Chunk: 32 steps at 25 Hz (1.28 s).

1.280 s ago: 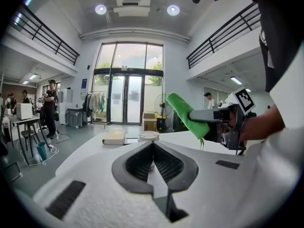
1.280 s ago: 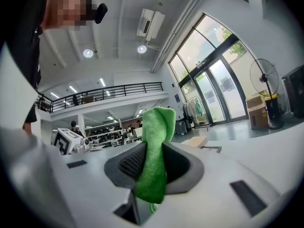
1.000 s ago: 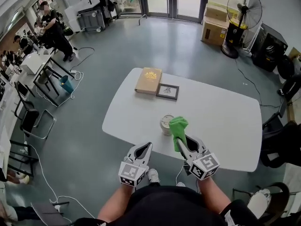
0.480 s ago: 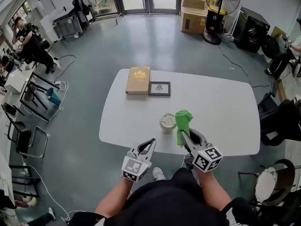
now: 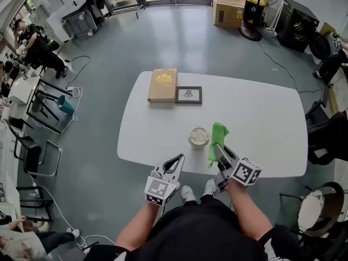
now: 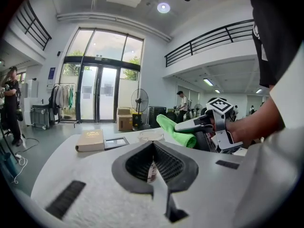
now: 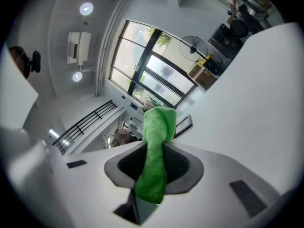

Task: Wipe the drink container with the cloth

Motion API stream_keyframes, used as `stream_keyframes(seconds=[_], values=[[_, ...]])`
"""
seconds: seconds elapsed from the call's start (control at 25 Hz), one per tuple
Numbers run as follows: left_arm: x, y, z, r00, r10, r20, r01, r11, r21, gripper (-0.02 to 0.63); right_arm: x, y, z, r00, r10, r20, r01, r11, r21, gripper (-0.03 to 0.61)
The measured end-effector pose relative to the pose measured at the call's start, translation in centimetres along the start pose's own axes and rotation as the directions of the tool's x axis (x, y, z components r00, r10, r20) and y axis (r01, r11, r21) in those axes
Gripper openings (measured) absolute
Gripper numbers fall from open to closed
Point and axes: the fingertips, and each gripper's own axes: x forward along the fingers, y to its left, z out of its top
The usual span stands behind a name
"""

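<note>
The right hand-held gripper is clamped on the cloth. The cup stands on the counter just left of the cloth, nearer this gripper. The left hand-held gripper seems closed and empty.

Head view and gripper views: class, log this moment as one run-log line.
left gripper: shut, empty | right gripper: shut on cloth | drink container: upright on table, beside cloth

Head view steeply down — claw views low; all share cloth.
</note>
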Motion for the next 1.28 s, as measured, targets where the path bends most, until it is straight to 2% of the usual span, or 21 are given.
stream_keyframes(seconds=[0.2, 0.52, 0.96, 1.28], values=[[0.0, 0.9, -0.9, 0.999, 0.041, -0.028, -0.042, 0.999, -0.021, 0.009, 1.4, -2.2, -1.3, 0.999, -0.011, -0.053, 0.018, 0.990, 0.143, 0.101], [-0.2, 1.2, -2.7, 0.994, 0.076, -0.073, -0.079, 0.996, -0.044, 0.009, 3.1, -4.6, -3.2, 0.992, -0.027, -0.126, 0.059, 0.965, 0.254, 0.101], [0.5, 2.3, -4.1, 0.986, 0.115, -0.117, -0.120, 0.992, -0.030, 0.009, 4.3, -6.6, -4.8, 0.979, -0.053, -0.197, 0.101, 0.965, 0.241, 0.103], [0.7, 2.1, -4.6, 0.977, 0.146, -0.157, -0.155, 0.987, -0.047, 0.009, 5.2, -9.2, -6.6, 0.964, -0.099, -0.248, 0.161, 0.957, 0.243, 0.104]])
